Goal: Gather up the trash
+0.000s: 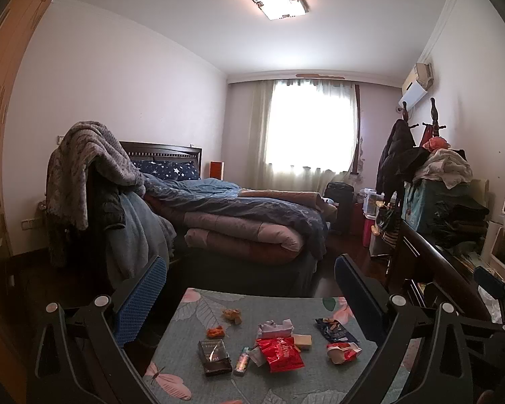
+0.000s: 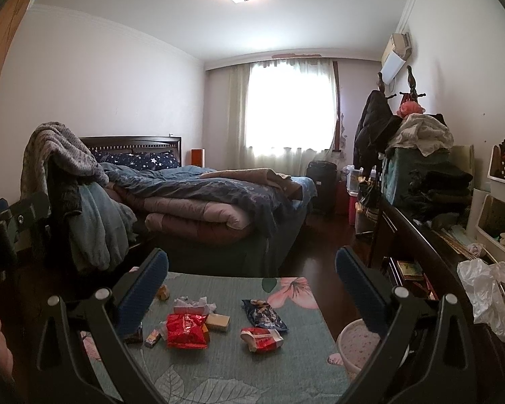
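Trash is scattered on a table with a green floral cloth (image 1: 198,309) (image 2: 219,370). A shiny red wrapper (image 1: 281,353) (image 2: 186,330) lies near the middle, beside a red-and-white crumpled wrapper (image 1: 341,351) (image 2: 262,338) and a dark blue snack bag (image 1: 335,330) (image 2: 263,314). A dark box (image 1: 213,357), orange scraps (image 1: 216,331), a tan block (image 1: 302,340) (image 2: 217,322) and crumpled tissue (image 1: 275,326) (image 2: 193,304) lie around them. My left gripper (image 1: 250,289) hovers open above the table. My right gripper (image 2: 251,289) is open too, with nothing between its fingers.
A pale patterned bin (image 2: 355,345) stands by the table's right edge. A bed with piled quilts (image 1: 245,222) lies beyond the table. A dark cabinet (image 2: 421,252) with clothes and a plastic bag (image 2: 484,289) runs along the right. A blanket-draped chair (image 1: 87,195) stands at left.
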Demonstrator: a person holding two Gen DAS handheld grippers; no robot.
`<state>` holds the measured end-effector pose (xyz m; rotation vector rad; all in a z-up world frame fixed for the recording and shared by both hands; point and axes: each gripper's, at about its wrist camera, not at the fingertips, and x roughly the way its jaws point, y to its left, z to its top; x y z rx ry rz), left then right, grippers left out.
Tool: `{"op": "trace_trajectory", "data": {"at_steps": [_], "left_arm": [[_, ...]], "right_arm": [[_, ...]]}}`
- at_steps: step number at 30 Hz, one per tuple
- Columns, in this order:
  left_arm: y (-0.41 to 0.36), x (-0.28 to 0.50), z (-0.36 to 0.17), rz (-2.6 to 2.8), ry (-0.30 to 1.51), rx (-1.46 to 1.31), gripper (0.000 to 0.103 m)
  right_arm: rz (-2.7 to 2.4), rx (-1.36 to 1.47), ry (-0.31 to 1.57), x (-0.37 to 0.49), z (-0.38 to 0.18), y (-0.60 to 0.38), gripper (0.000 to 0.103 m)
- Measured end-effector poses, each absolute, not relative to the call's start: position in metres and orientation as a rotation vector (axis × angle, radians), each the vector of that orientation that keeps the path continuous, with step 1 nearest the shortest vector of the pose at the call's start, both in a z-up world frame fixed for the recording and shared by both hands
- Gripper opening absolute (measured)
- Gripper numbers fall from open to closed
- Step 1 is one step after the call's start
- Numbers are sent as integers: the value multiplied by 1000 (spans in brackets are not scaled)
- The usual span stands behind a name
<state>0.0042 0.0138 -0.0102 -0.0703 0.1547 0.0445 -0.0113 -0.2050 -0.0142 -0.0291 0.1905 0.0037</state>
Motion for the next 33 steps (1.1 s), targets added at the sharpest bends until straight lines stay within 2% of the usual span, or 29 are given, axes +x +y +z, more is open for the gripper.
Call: {"op": "trace_trajectory", "data": {"at_steps": [33], "left_arm": [[16, 6, -27, 45, 176, -76, 99]], "right_arm": [[21, -28, 244, 4, -20, -202, 100]]}}
